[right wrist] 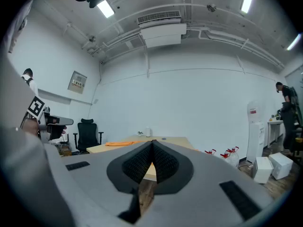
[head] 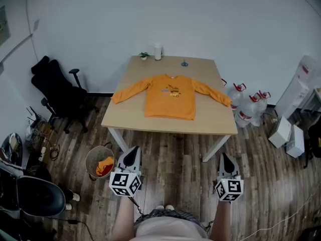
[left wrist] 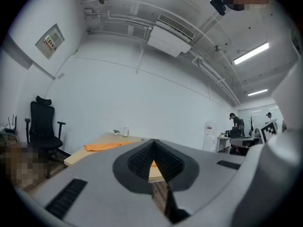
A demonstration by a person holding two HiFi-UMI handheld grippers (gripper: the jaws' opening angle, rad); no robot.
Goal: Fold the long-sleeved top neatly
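Note:
An orange long-sleeved top (head: 170,96) lies flat on the wooden table (head: 130,117), front up, both sleeves spread out to the sides. From the left gripper view the top (left wrist: 102,146) shows as an orange strip on the table's near edge; the right gripper view also catches the top (right wrist: 120,144) far off. My left gripper (head: 132,156) and right gripper (head: 224,159) hang over the floor, well short of the table's front edge. Both are shut, tips meeting, with nothing between them.
A black office chair (head: 57,90) stands left of the table. A bin with orange cloth (head: 100,161) sits by the table's front left leg. Water jugs (head: 246,107) and white boxes (head: 287,133) are on the right. A cup (head: 158,51) and small plant (head: 144,55) sit at the table's far edge.

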